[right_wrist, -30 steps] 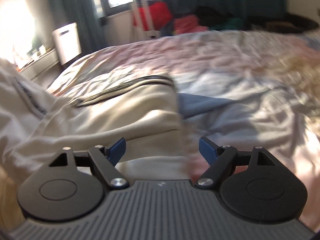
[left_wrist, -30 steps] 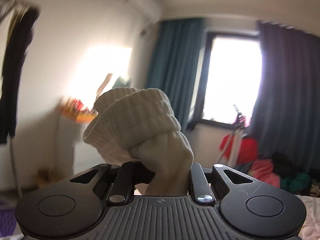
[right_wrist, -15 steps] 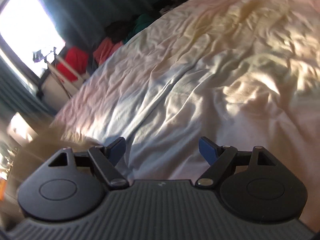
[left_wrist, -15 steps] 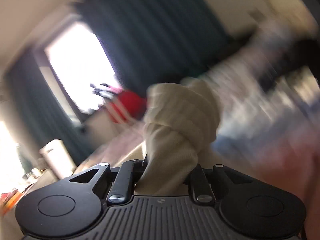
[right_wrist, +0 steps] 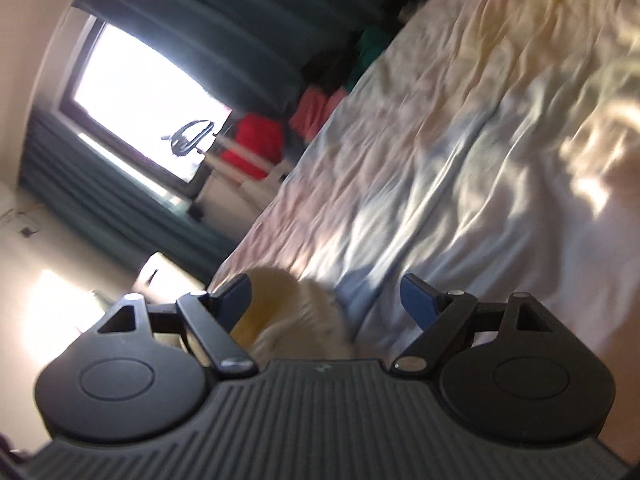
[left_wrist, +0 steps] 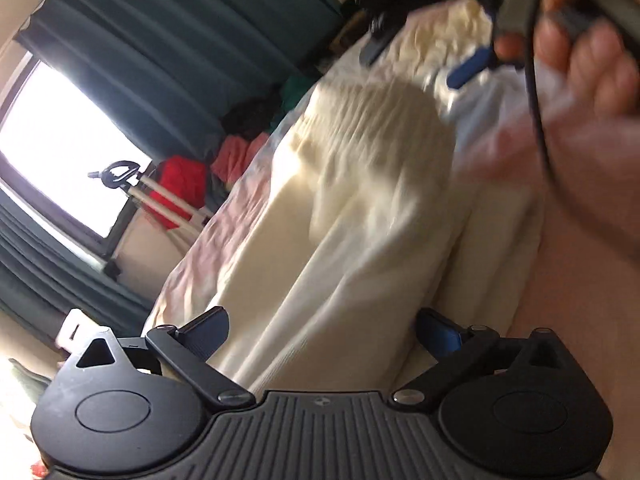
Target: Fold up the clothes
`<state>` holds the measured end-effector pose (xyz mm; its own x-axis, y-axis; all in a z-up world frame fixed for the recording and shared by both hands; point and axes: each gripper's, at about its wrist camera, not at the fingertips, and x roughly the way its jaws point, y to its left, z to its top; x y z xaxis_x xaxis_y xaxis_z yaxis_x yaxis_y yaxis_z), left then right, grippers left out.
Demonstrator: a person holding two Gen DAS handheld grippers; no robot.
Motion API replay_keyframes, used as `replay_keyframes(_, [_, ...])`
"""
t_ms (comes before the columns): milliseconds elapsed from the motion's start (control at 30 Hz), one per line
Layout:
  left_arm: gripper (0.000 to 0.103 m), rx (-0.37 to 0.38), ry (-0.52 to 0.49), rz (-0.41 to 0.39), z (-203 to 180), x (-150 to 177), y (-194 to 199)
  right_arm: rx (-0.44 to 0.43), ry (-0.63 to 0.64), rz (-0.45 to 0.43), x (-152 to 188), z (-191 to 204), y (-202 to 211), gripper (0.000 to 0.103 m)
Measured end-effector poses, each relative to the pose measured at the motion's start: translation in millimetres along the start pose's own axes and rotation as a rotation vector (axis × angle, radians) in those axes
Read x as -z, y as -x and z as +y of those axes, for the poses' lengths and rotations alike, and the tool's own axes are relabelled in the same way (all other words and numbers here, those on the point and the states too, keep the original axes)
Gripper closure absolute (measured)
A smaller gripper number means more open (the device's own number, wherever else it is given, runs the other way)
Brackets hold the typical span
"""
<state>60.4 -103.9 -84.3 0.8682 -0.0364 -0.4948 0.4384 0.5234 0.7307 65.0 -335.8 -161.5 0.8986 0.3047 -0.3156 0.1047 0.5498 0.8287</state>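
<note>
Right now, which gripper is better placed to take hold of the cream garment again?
Probably the left gripper: its opening jaws have the cream garment between them. The right gripper only has a cream edge beside one finger.

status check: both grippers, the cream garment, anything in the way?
Left gripper jaws opening, cream garment loose between them. Right gripper open, nothing gripped. Garment on bed sheet. No obstruction seen.

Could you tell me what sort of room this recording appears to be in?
Most likely a bedroom in a home: a bed with a rumpled pale sheet, dark teal curtains beside a bright window, and clothes heaped at the bed's far side.
</note>
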Motion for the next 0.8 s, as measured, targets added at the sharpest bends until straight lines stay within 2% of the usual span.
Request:
replay_keyframes(133, [0.005, -0.046, 0.067, 0.054, 22.3, 40.8, -14.5, -0.072, -0.007, 0.137, 13.1, 11.8, -12.6, 0.019])
replay_keyframes(167, [0.008, -0.047, 0.087, 0.062, 24.5, 46.6, -16.3, -0.074, 0.008, 0.151, 16.2, 16.6, -13.2, 0.019])
replay_keyframes(200, [0.016, -0.045, 0.100, 0.068, 27.7, 52.9, -18.7, -0.064, 0.028, 0.154, 18.8, 20.8, -13.1, 0.017])
replay_keyframes(300, [0.021, -0.039, 0.112, 0.055, 44.0, 66.3, -24.7, -0.035, 0.083, 0.166, 25.1, 31.6, -13.5, 0.017])
replay_keyframes(433, [0.035, -0.016, 0.136, 0.053, 48.1, 76.2, -15.1, -0.013, 0.112, 0.197, 25.6, 35.6, -16.7, 0.017])
replay_keyframes(533, [0.038, 0.010, 0.161, 0.056, 6.0, 77.1, 40.1, -0.071, 0.066, 0.156, 23.5, 36.1, -4.6, 0.016])
replay_keyframes(667, [0.039, 0.016, 0.173, 0.060, -8.4, 75.3, 55.1, -0.163, 0.002, 0.140, 21.2, 34.4, 8.5, 0.013])
replay_keyframes(800, [0.039, 0.013, 0.179, 0.068, -13.2, 73.8, 58.9, -0.071, 0.162, 0.187, 32.4, 52.6, 1.9, 0.013])
